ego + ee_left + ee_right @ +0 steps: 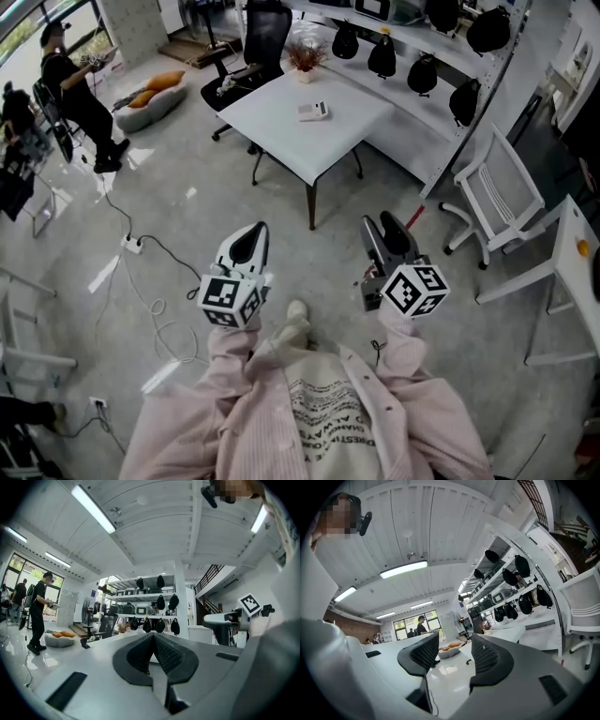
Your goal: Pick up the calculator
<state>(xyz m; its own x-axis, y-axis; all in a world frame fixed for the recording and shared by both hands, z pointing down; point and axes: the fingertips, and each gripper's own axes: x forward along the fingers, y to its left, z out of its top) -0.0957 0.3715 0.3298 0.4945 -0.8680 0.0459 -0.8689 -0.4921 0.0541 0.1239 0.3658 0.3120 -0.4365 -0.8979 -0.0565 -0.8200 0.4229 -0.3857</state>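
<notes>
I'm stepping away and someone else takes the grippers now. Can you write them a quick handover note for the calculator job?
Left gripper: jaws together, empty.
Right gripper: jaws apart, nothing between them.
Calculator: lies on the white table ahead, near the potted plant, untouched.
Done: nothing yet; both grippers are well short of the table.
Left: walk up to the table, close a gripper on the calculator, lift it.

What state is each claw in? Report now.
Left claw: shut, holding nothing.
Right claw: open, nothing between its jaws.
</notes>
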